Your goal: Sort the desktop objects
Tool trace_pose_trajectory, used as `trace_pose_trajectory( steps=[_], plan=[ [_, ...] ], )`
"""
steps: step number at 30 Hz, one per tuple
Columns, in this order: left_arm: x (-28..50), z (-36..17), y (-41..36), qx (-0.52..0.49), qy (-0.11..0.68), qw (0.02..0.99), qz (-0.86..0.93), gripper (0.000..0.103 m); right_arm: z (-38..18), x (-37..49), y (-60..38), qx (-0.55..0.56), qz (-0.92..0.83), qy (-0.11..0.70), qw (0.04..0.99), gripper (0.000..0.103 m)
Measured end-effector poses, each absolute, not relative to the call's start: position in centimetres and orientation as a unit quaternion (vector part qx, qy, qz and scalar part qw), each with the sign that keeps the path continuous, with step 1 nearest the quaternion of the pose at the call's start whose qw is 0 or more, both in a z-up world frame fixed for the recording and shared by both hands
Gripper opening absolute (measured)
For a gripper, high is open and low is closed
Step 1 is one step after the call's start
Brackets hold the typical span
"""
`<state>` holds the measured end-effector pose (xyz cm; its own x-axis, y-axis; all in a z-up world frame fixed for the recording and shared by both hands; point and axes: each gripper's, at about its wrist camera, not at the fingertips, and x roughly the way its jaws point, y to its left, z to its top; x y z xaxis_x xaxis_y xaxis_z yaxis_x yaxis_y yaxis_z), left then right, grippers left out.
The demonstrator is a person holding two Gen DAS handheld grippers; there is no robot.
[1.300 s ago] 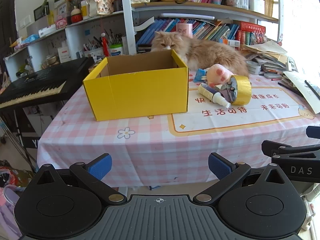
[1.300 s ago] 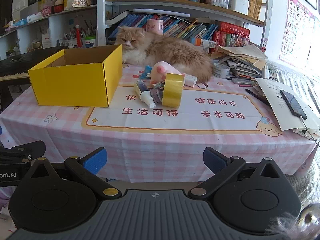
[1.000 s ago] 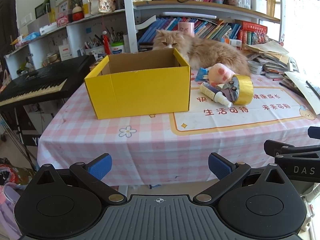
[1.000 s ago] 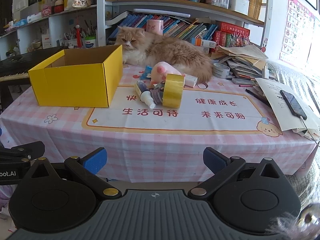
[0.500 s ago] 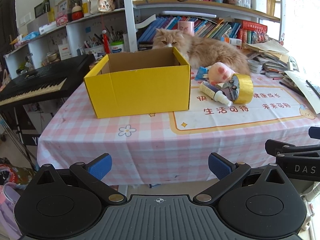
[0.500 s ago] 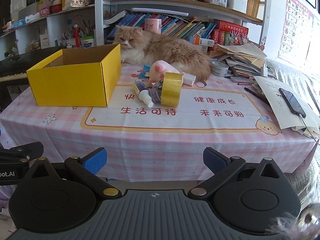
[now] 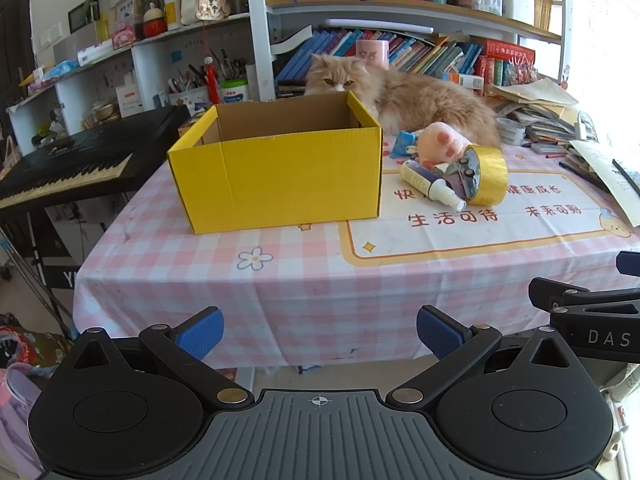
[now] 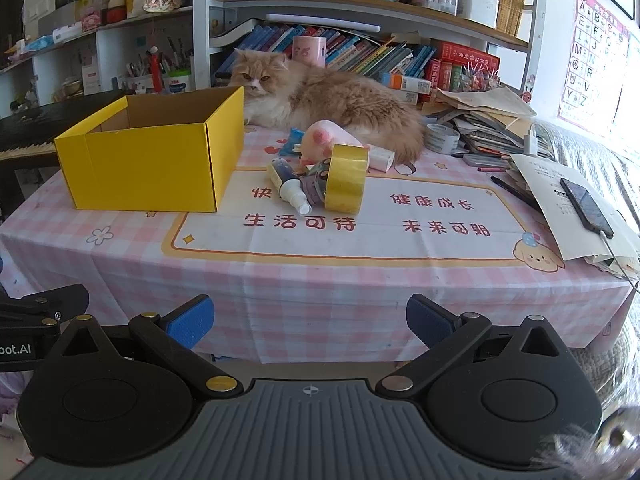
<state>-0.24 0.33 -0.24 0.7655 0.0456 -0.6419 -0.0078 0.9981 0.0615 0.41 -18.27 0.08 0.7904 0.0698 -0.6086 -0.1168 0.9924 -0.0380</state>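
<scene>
Both tools were held short of the table's near edge, off the cloth. The left gripper [image 7: 318,330] stood with its jaws spread wide and nothing between them; the right gripper [image 8: 309,320] was likewise released and empty.

The things to sort lay in one heap on the table [image 8: 360,288], at about 12 o'clock from the right gripper and 1 o'clock from the left. The yellow box [image 8: 152,164] stood just beside the heap at its 9 o'clock, open-topped; what its floor held could not be seen.

Handling notes, as judgement:

- Tape roll [image 8: 346,180]: stood on edge, leaning against its neighbours. Probably stiff and of moderate weight, with a slick gold face. A hold across its two flat sides would suit; it would likely roll if nudged.
- Spray bottle [image 8: 288,188]: lay on its side, cap toward the near edge, touching the small car. Likely light, hard and smooth. The mid-body would be the place to grip, not the narrow cap.
- Small car [image 8: 316,184]: wedged between bottle and tape; detail too small to tell.
- Plush paw [image 8: 324,140]: soft and light, and would yield under the pads, so a deep hold would be needed.

A cat [image 8: 320,100] lay at the heap's 12 o'clock, close enough to interfere.
</scene>
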Motion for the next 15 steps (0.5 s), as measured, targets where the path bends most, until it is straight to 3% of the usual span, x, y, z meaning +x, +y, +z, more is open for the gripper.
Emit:
trace_pose_trajectory(
  steps=[15],
  plan=[
    [-0.07, -0.32, 0.25, 0.028, 0.344, 0.938, 0.01, 0.103, 0.13, 0.44, -18.17, -0.037, 0.049, 0.32, 0.945, 0.103]
  ],
)
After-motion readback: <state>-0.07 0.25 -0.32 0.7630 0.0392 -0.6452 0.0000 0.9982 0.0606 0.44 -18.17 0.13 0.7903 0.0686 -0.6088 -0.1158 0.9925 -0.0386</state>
